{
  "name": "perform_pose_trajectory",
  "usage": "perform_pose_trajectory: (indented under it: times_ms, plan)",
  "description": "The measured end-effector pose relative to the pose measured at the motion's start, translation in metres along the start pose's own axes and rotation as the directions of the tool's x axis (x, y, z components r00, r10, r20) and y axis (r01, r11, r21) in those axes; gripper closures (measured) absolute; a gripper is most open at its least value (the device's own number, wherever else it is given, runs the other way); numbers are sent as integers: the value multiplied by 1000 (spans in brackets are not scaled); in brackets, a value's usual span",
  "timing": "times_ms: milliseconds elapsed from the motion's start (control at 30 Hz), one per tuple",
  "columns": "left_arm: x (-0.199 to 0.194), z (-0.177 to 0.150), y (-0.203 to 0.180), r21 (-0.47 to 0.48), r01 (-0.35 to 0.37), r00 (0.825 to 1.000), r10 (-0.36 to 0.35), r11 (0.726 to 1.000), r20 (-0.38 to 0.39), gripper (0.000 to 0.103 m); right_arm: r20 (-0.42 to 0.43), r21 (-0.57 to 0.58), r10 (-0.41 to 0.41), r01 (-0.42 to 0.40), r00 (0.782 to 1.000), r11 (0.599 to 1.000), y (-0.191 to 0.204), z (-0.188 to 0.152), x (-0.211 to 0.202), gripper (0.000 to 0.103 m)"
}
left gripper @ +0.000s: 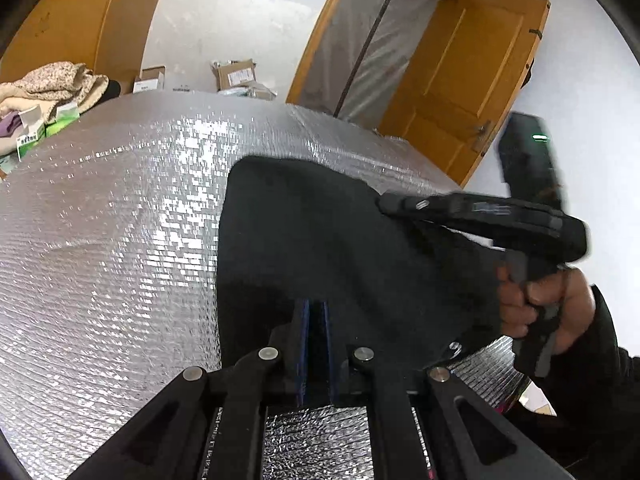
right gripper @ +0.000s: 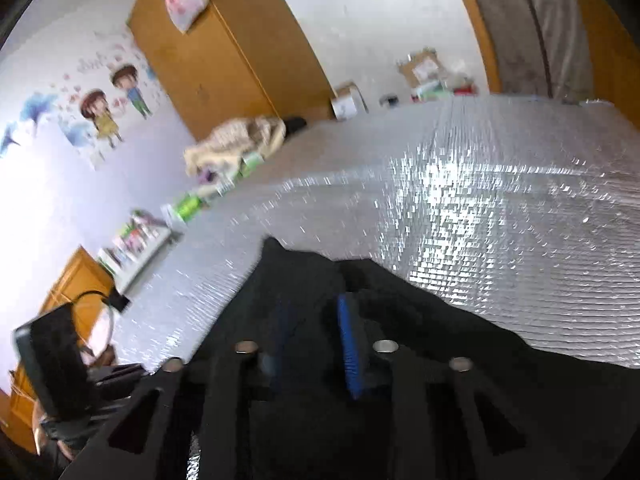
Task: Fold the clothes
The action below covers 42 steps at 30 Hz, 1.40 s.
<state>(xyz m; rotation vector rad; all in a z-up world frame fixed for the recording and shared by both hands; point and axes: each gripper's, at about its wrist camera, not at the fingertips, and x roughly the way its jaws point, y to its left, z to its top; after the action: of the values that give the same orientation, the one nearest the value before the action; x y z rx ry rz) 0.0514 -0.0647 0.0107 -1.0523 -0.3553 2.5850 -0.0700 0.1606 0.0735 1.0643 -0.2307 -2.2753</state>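
White-walled room with orange wooden doors [left gripper: 464, 76]. A bench [left gripper: 100, 240] covered in silver foil matting fills both views. A black garment [left gripper: 320, 248] lies at the bench's near edge, 5 o'clock in the left view. Left gripper [left gripper: 316, 320] is clamped on the garment's edge. Right gripper [right gripper: 316, 320] jaws stand narrowly apart with cloth between; grip cannot be confirmed through blur. Beige clothes [left gripper: 48, 84] are heaped at 10 o'clock.
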Motion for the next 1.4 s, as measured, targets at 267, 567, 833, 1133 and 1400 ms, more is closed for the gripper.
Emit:
perform_pose_trajectory:
  times_ms: [267, 567, 833, 1133, 1400]
  plan:
    - [1, -9, 10, -16, 7, 1000, -7, 1000, -9, 96, 19, 214, 148, -148, 989, 966, -45, -5, 3, 98]
    - [4, 33, -23, 60, 36, 997, -40, 998, 68, 96, 37, 192, 142, -147, 989, 970, -39, -3, -11, 97]
    - [63, 38, -25, 74, -57, 996, 63, 996, -71, 96, -12, 194, 101, -97, 995, 976, -46, -12, 1, 103]
    - [33, 58, -26, 57, -28, 999, 27, 998, 19, 96, 63, 143, 49, -57, 997, 988, -42, -6, -31, 96]
    - [86, 79, -38, 88, -55, 995, 62, 995, -84, 96, 50, 163, 49, -57, 998, 985, -48, -18, -39, 96]
